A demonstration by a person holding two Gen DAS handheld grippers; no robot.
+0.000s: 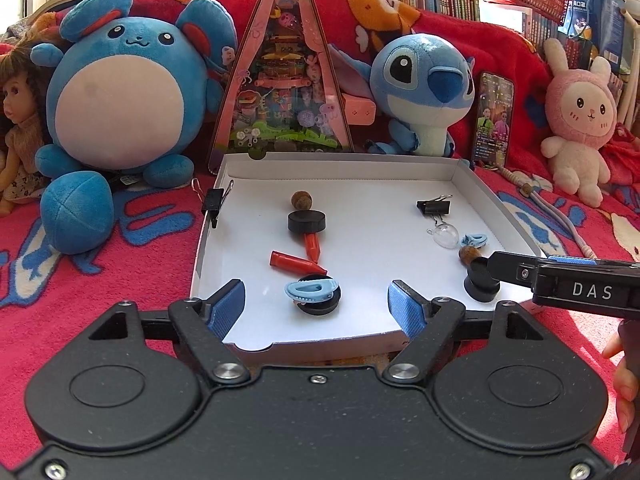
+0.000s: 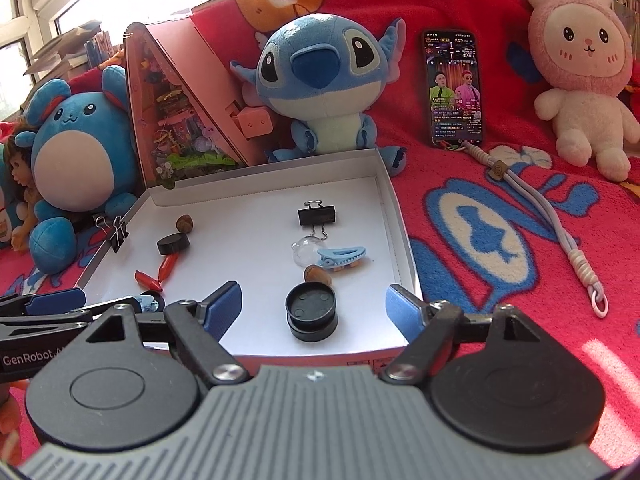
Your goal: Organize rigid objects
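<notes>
both tools [image 1: 316, 304] [image 2: 314, 306] spread, empty, over the white tray's [image 1: 320, 346] near edge; middle floor bare.

Bright daylight floods in from the far left windows [image 2: 24, 20], blown out to white glare. Small objects cast short, soft shadows. Fisheye bending curves the edges; focus stays sharp.

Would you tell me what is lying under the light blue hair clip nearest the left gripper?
The light blue hair clip rests on a black round disc inside the white box lid. Only the disc's rim shows; its top face is mostly covered by the clip.
</notes>
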